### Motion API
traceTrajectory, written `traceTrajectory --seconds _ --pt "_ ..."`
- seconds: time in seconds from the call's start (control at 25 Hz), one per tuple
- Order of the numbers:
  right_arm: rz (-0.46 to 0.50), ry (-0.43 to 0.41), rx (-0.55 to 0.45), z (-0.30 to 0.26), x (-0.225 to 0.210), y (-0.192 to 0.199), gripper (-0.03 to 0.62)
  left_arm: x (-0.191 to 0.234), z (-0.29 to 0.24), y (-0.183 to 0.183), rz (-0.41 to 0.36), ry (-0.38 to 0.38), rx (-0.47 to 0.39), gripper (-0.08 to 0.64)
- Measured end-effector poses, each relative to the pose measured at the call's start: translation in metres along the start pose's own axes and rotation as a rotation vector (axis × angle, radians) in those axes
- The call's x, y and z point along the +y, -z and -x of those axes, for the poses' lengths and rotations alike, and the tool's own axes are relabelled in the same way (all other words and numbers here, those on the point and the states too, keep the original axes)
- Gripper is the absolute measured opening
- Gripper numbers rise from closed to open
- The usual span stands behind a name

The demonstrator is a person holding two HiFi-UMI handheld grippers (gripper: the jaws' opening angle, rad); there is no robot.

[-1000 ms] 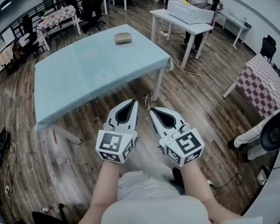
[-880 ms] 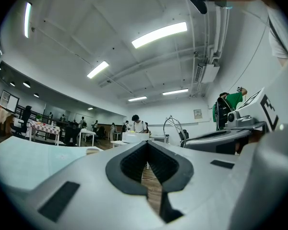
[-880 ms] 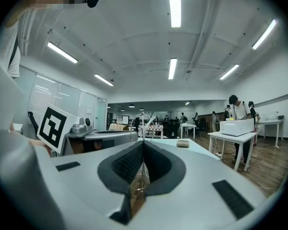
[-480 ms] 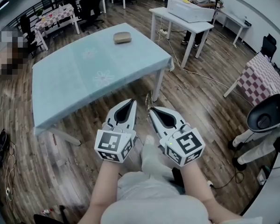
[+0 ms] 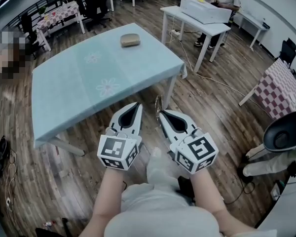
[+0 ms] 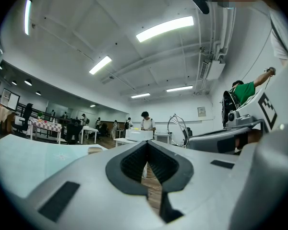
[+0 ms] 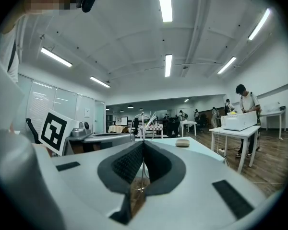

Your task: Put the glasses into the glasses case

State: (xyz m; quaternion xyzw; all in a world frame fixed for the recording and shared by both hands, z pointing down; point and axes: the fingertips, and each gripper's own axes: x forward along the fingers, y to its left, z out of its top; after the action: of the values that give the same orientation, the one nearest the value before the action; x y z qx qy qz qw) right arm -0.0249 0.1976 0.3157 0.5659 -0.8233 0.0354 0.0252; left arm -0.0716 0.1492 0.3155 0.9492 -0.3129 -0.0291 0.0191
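Right gripper (image 5: 160, 113) is pinched tight on the thin wire glasses (image 5: 158, 103); left gripper (image 5: 136, 105) is closed and empty. Glasses case (image 5: 130, 40) sits near the far side of the table (image 5: 74, 98), well apart from both. Risk: the frame could slip or bend in so narrow a pinch (the case looks closed, too). The near table edge and corner lie ahead; the cloth around the case is bare.

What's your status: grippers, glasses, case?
Left gripper shut, empty. Right gripper shut on wire-frame glasses, short of the table. Glasses case on the table's far side, untouched. Nothing in the way.
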Motion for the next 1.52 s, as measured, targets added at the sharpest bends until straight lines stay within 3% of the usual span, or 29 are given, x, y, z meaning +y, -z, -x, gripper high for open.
traceTrajectory --seconds 0.68,1.52 --pt "-0.001 -0.021 0.013 -0.08 -0.078 -0.001 0.011 0.054 -0.092 0.012 0.023 -0.024 0.017 0.009" --pt "0.014 -0.105 0.039 -0.196 -0.169 -0.009 0.011 0.136 -0.211 0.021 0.024 -0.088 0.041 0.009"
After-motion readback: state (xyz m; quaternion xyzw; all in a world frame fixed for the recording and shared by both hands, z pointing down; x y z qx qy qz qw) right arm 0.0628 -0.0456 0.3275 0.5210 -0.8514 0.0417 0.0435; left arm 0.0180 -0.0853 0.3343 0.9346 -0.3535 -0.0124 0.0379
